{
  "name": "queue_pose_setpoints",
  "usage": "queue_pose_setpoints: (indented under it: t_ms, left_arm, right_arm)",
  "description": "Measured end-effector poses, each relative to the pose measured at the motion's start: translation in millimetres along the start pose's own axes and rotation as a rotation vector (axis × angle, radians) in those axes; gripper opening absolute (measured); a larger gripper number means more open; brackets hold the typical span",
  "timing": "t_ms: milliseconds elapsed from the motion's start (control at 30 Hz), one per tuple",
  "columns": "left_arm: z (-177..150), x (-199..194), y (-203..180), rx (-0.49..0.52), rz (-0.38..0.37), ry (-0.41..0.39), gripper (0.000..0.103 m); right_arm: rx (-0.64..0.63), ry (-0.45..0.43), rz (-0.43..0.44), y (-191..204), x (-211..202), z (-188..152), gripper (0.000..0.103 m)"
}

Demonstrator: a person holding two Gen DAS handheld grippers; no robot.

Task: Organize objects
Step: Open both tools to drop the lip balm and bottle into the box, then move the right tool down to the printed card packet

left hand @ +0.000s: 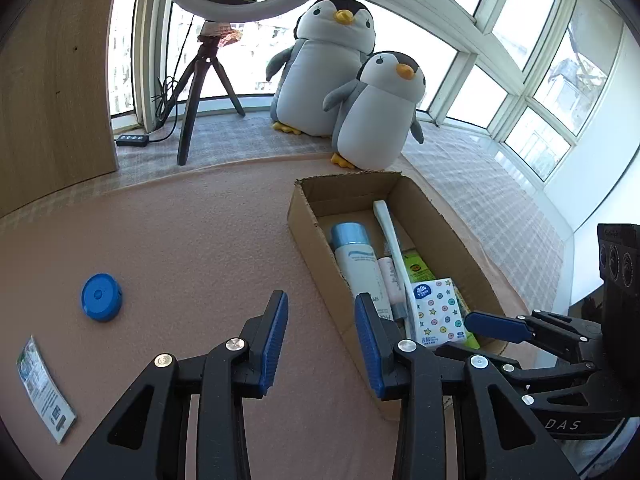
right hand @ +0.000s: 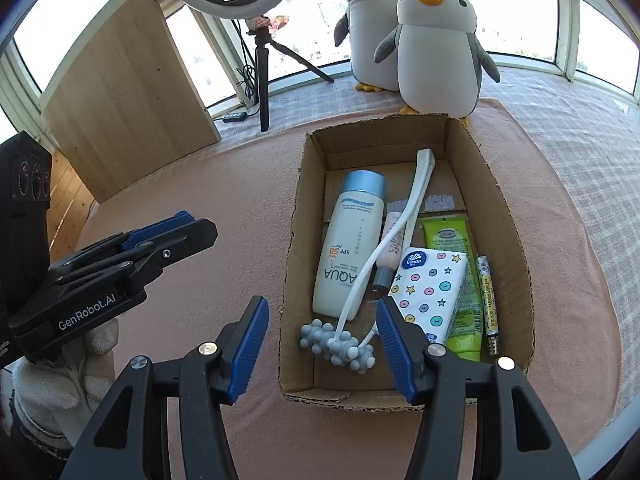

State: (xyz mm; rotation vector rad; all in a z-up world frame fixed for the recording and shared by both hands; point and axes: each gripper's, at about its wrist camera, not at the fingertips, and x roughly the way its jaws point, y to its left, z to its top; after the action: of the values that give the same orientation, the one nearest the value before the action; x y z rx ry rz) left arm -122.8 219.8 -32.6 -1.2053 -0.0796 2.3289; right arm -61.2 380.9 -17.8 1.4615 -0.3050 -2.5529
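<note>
Two grippers, we note: left gripper (left hand: 322,342) wide, empty | right gripper (right hand: 322,346) wide, empty, over box (right hand: 516,216) | tape measure (left hand: 101,297), packet (left hand: 45,390) on mat (left hand: 192,240).

The white bottle (right hand: 352,248) in the box reads "AQUA" in large grey letters and "SPF 50 PA" in orange, all upside down in the right wrist view. The tissue pack (right hand: 432,292) carries a blue "Vinda" badge at its corner. The left tongs (right hand: 192,226) have "GenRobot.AI" printed in white on their body. In the left wrist view the right tongs (left hand: 494,326) show the letters "DAS". Print on the green tube (right hand: 460,280), the pen (right hand: 489,300) and the sachet (left hand: 46,388) is too small to read.
</note>
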Motion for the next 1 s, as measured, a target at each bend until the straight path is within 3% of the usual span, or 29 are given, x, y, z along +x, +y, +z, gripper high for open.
queue_pose_setpoints:
  t_ms: [467,667,767,933,1000]
  left_arm:
    - [-76,-73,135,-0.221,0.118,-0.012,0.038]
    - [-106,-94,198,-0.332,0.178,-0.01,0.039]
    - [-117,-101,224,-0.374,0.197,-0.007,0.045]
    - [-130,-99,254,-0.421,0.174,0.016,0.067]
    - [-132,-94,261,-0.427,0.167,0.026,0.067]
  right_arm:
    - [-0.124,-0.014,0.135,106,36,3,0.052]
    - [-0.202,0.039,0.172,156,65,15,0.052]
    - [-0.229,0.087,0.18,179,83,23,0.052]
    - [-0.257,0.227,0.239,212,124,29,0.052]
    - [-0.268,0.252,0.25,224,137,29,0.052]
